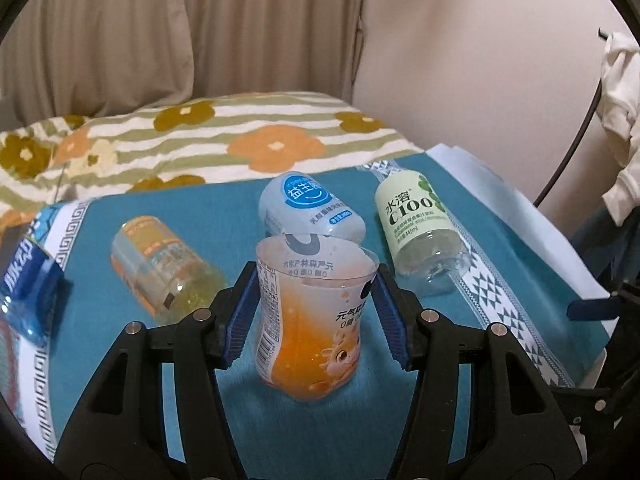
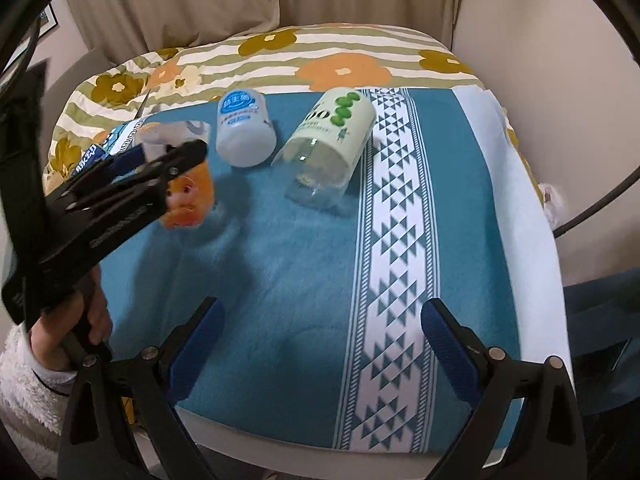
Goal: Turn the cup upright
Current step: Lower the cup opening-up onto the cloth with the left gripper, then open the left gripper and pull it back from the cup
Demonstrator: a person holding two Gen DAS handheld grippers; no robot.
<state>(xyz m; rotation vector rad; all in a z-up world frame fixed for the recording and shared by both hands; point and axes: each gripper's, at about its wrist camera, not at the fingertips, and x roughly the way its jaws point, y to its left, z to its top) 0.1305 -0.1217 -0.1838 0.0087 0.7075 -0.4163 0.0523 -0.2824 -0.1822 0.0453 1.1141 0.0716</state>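
My left tongs [image 1: 316, 312] clamp the orange cut-bottle cup [image 1: 310, 320] mouth-up just over the teal cloth [image 1: 400, 420], so I should lower it level before letting go, while my right tongs [image 2: 320, 344] hang apart and empty.

The left gripper [image 2: 160, 160] hides most of the orange cup [image 2: 192, 196], motion-blurred; the blue bottle [image 1: 28, 296] at the cloth's left edge is cropped.
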